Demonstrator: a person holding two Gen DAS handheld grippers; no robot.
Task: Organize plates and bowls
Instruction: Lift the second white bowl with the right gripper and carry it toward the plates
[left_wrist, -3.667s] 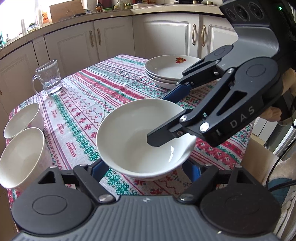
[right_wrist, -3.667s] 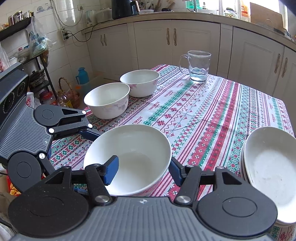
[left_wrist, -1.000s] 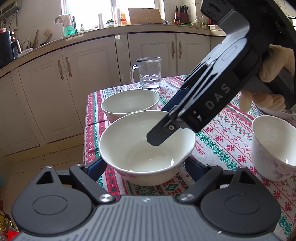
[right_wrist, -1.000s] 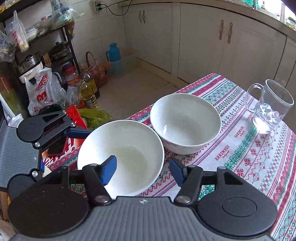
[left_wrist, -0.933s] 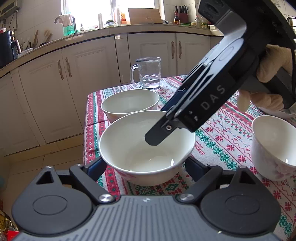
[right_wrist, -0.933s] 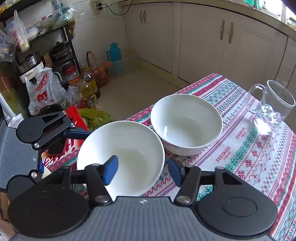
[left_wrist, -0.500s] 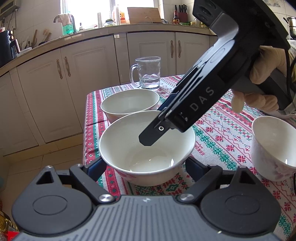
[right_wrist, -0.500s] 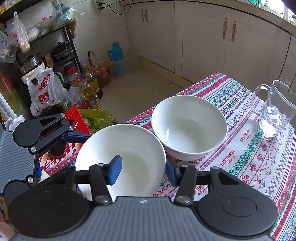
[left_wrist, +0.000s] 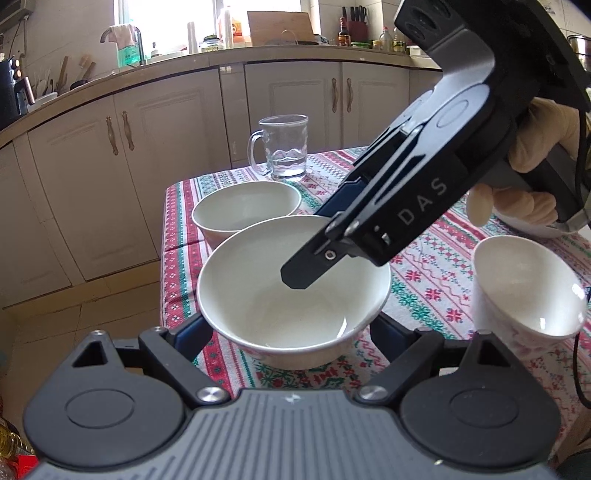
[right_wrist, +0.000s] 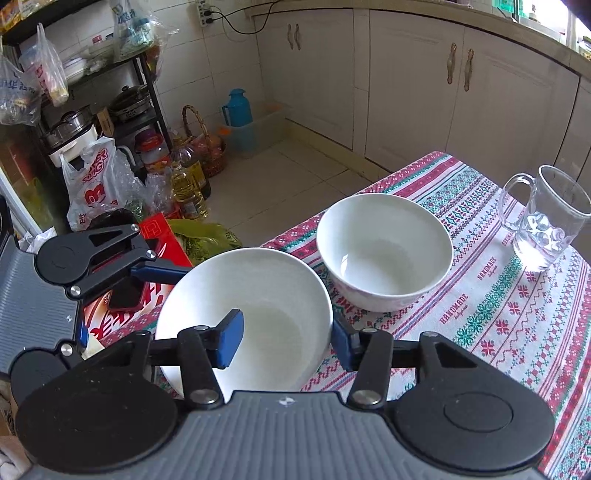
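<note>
A white bowl (left_wrist: 280, 295) is held off the table's near-left corner; it also shows in the right wrist view (right_wrist: 258, 314). My left gripper (left_wrist: 291, 332) is shut on it, one finger on each outer side. My right gripper (right_wrist: 286, 341) straddles its rim, one finger inside, one outside, with a gap still showing. A second white bowl (left_wrist: 245, 210) stands on the tablecloth just behind; it also shows in the right wrist view (right_wrist: 384, 247). A third white bowl (left_wrist: 528, 291) sits to the right.
A glass mug (left_wrist: 282, 147) with some water stands at the table's far corner, also in the right wrist view (right_wrist: 543, 221). The patterned tablecloth (right_wrist: 498, 314) covers the table. Bags, oil bottles (right_wrist: 188, 188) and a shelf crowd the floor beyond the table edge.
My right gripper's fingers have narrowed over the bowl's rim and its body has tilted further over the bowl. The left gripper and bowl have stayed in place beside the second bowl.
</note>
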